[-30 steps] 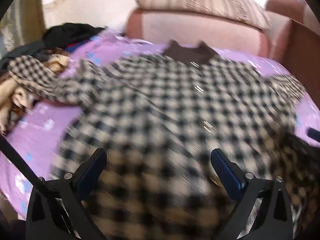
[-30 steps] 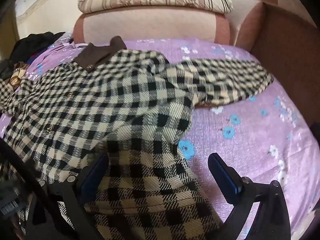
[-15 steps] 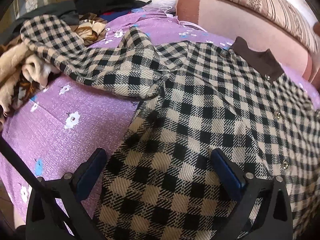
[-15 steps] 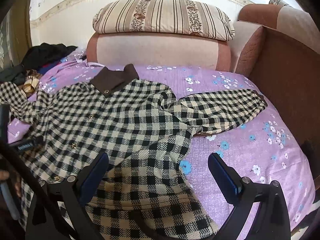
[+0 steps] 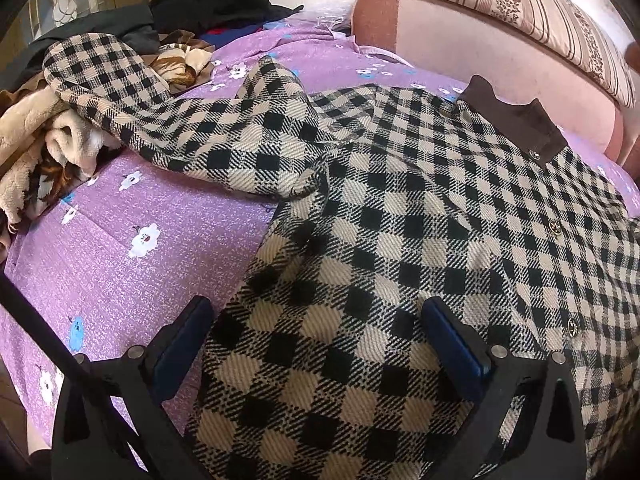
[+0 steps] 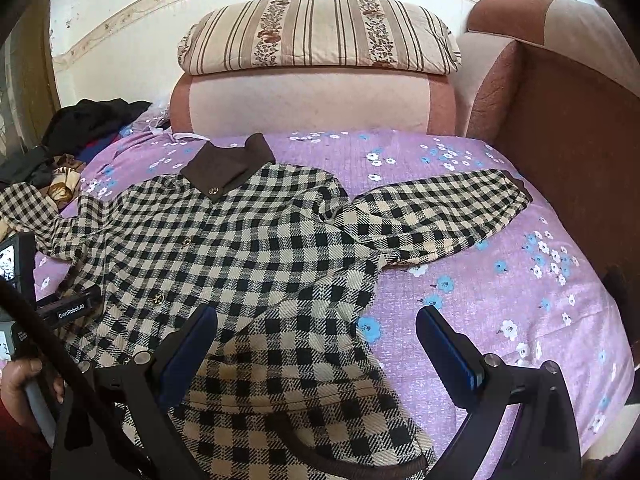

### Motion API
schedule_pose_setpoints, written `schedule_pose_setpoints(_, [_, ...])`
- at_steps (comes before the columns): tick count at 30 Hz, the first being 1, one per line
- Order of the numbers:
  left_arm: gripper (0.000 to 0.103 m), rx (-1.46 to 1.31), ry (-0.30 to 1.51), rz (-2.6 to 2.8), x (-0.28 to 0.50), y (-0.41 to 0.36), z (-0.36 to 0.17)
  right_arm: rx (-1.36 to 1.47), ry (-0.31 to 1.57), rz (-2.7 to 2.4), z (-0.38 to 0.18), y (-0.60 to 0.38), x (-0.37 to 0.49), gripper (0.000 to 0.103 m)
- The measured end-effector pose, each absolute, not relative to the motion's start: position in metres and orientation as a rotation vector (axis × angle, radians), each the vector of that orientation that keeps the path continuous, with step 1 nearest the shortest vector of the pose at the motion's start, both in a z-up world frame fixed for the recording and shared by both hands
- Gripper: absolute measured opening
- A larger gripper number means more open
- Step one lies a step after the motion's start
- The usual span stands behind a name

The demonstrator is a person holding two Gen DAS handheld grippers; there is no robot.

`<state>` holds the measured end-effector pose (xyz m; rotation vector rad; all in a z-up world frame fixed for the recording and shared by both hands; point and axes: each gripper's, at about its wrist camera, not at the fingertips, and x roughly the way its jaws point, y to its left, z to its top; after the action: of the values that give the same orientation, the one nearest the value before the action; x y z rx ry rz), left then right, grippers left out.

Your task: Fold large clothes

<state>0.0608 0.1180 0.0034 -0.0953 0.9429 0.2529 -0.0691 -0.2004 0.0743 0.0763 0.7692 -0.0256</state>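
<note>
- As I hover over the bed (image 6: 500, 312), both jaws stand wide and hold nothing.
- Checked coat (image 6: 248, 248): spread flat, buttons up, collar (image 6: 228, 164) far, hem near; long axis runs away from me.
- Left gripper (image 5: 316, 344): over the coat's left edge, nearer the left sleeve (image 5: 168, 120).
- Right gripper (image 6: 316, 340): over the hem corner, right sleeve (image 6: 432, 212) ahead.

The checked coat (image 5: 400, 220) runs off the bottom edge (hem unseen) in the left-wrist view.
</note>
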Motion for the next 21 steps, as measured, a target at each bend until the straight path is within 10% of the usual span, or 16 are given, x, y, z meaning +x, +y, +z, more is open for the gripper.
schedule_pose_setpoints(21, [0.103,-0.093,0.946,0.254,0.0576,0.1199,0.0058,0.052,0.777,-0.018,0.0697,-0.1922,-0.0662,0.102])
